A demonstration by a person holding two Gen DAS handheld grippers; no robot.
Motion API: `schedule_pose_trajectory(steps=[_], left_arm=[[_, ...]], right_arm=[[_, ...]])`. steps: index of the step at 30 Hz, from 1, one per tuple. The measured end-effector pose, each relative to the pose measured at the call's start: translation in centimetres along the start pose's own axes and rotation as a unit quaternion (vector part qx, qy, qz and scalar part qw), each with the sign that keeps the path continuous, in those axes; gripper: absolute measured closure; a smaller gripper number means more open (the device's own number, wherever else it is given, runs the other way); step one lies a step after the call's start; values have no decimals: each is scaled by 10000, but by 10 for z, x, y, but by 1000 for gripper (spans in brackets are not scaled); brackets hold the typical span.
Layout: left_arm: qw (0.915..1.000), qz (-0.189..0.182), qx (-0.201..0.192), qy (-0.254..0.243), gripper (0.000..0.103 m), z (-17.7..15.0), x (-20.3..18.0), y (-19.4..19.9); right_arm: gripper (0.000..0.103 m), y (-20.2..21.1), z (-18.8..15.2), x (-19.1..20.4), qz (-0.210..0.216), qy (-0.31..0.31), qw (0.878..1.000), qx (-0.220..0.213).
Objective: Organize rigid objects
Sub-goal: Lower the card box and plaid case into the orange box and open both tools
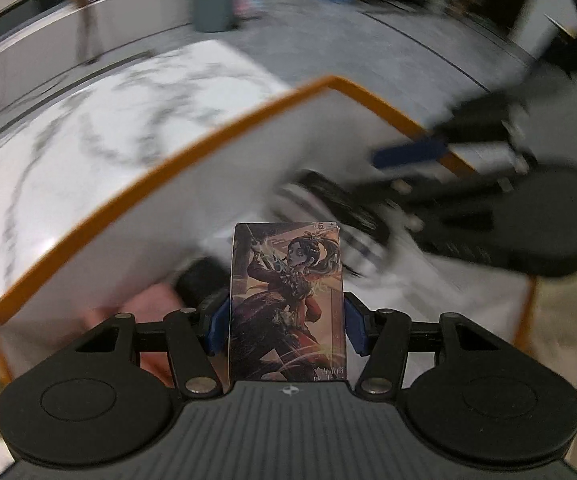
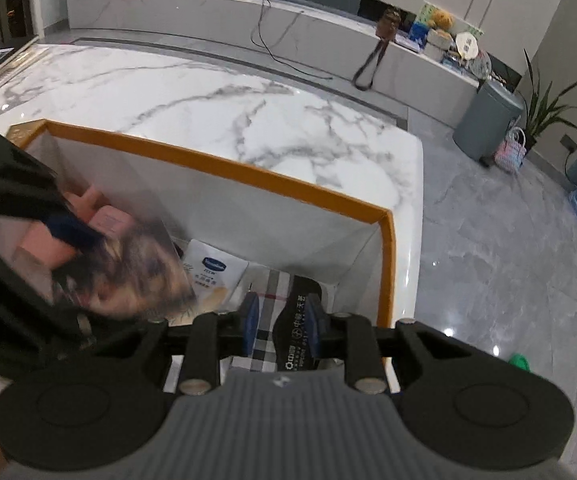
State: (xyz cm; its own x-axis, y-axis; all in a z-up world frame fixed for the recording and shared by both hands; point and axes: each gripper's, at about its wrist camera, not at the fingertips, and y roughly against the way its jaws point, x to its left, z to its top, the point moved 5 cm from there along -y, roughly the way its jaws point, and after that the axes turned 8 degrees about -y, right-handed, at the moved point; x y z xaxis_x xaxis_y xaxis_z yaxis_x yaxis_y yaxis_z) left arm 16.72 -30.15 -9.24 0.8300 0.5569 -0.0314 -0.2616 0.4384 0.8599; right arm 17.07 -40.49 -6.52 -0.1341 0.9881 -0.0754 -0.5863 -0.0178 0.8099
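My left gripper point(image 1: 286, 322) is shut on an illustrated card box point(image 1: 287, 300), held upright over the orange-rimmed white box point(image 1: 136, 184). In the right wrist view the card box shows blurred point(image 2: 136, 280) at the left, held over the same orange-rimmed box point(image 2: 248, 176). My right gripper point(image 2: 280, 326) hangs over the box's near right part, its blue pads around a black item with white print point(image 2: 294, 336); whether they press it I cannot tell. It also shows blurred in the left wrist view point(image 1: 408, 152).
Inside the box lie pink boxes point(image 2: 100, 220), a white packet with a blue label point(image 2: 212, 272) and a plaid item point(image 2: 266, 312). The box stands on a white marble table point(image 2: 208, 96). A grey bin point(image 2: 488, 120) stands on the floor beyond.
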Motion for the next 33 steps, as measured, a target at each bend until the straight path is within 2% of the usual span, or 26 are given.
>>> schedule_pose_trajectory(steps=[2,7,14,17,22,33], left_arm=[[9990,-214,58,-380,38,1,-16,-5],[9918,-829,343,-909,38,7,-43,-26],[9826,-1399,683,-1016,38,23,-55,-53],[9791,-1520,784,-1097,37,28,-60,-62],[9752,-1679,989,-1048,37,26,-65,-79],[9792,-1650,1010,-605,32,17,-51,-73]], right_arm=[[80,7,-1,0,29,84,10000,-40],[78,15,-6,-3,29,208,9998,-13],[78,9,-18,-8,182,160,9996,173],[78,6,-20,-6,334,137,9991,227],[78,2,-19,-7,346,66,9991,241],[78,-3,-23,-8,354,-7,9989,294]])
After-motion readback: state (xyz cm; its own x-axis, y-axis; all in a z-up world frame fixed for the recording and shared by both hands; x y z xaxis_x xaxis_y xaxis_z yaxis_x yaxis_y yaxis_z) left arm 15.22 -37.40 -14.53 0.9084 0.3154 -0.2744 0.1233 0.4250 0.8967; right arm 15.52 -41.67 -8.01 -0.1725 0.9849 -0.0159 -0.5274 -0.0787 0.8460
